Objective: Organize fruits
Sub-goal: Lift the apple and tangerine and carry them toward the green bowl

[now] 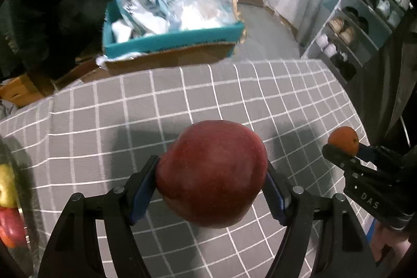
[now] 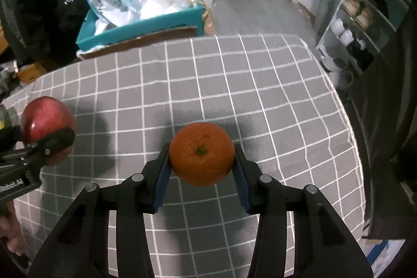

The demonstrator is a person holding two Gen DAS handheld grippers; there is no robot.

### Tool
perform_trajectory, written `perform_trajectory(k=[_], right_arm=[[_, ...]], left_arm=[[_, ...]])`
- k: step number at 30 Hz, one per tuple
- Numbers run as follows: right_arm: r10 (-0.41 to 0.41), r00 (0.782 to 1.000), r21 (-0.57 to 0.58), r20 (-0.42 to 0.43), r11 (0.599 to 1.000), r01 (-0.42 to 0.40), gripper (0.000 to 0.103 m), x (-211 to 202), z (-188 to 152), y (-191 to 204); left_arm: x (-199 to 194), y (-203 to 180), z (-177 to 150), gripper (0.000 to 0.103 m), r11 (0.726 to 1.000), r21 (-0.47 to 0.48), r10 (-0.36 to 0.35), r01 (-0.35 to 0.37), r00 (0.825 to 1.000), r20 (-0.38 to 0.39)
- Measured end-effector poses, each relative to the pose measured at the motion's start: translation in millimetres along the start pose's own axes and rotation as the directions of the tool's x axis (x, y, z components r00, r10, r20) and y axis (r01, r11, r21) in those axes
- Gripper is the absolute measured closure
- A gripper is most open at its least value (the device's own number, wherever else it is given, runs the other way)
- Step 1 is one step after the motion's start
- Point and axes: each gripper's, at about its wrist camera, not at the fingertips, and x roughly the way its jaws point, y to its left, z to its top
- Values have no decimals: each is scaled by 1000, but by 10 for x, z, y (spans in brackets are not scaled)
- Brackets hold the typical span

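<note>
Large dark-red apple (image 1: 212,173), glossy and finely speckled, was clamped between blue pads above the grey checked cloth, small orange (image 2: 202,153), stem end facing the camera, was likewise pinched, raised to its right

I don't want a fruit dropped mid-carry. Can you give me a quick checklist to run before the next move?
1. Left gripper pads press both sides of the red apple: ok.
2. Right gripper pads press both sides of the orange: ok.
3. Both fruits are off the checked cloth: ok, shadows lie beneath them.
4. The two grippers are apart: ok.
5. A drop-off container is in sight: cannot tell; only blurred fruit at the left wrist view's left edge.
</note>
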Motion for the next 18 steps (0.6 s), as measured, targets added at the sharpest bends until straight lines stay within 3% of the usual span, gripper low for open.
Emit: perform_trajectory(k=[18], right_arm=[[70, 987, -78, 148, 995, -59, 60, -721, 163, 452]], left_arm=[[-976, 219, -57, 27, 997, 8, 73, -76, 984, 164]])
